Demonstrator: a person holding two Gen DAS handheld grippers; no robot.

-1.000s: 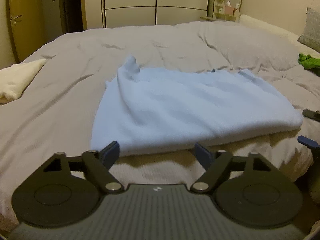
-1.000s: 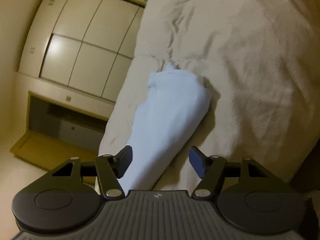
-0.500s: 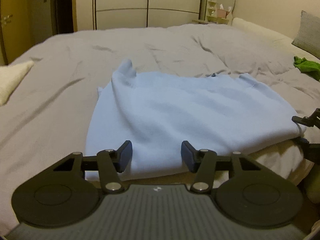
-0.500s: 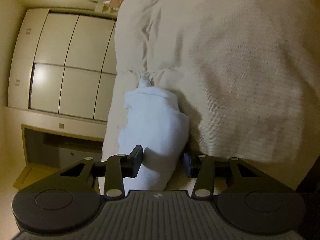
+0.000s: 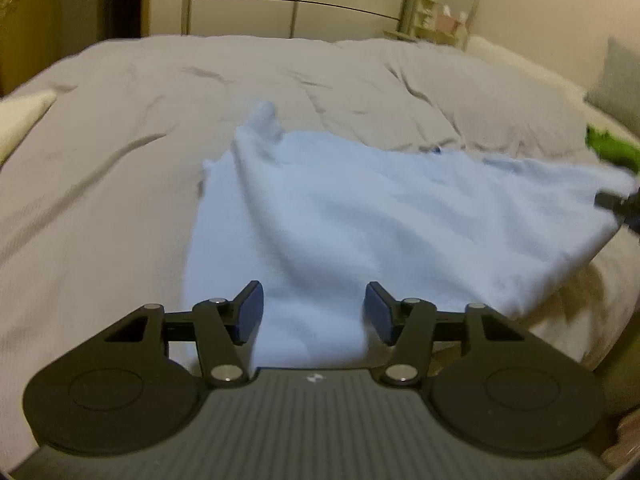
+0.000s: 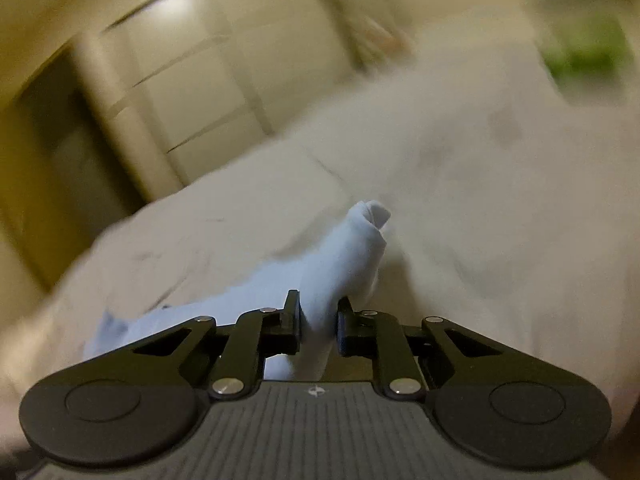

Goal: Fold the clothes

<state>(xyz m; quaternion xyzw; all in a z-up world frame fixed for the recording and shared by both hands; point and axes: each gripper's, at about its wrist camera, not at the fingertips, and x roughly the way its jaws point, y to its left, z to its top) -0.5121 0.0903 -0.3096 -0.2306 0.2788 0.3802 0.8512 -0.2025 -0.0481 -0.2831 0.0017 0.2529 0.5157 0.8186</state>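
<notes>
The light blue garment [image 5: 360,216] lay on the grey duvet [image 5: 120,168] near the bed's near edge, its right corner lifted off the duvet. The right gripper [image 6: 318,326] had its fingers pinched on that corner, a bunched fold [image 6: 360,240] standing up past the pads. Whether the left gripper [image 5: 314,316] actually gripped the near hem was unclear: its pads stood apart with cloth between them. The right wrist view was badly smeared. A green cloth [image 5: 608,148] beyond the garment's right corner was cut off, as was a cream towel [image 5: 20,120] at the duvet's left edge.
</notes>
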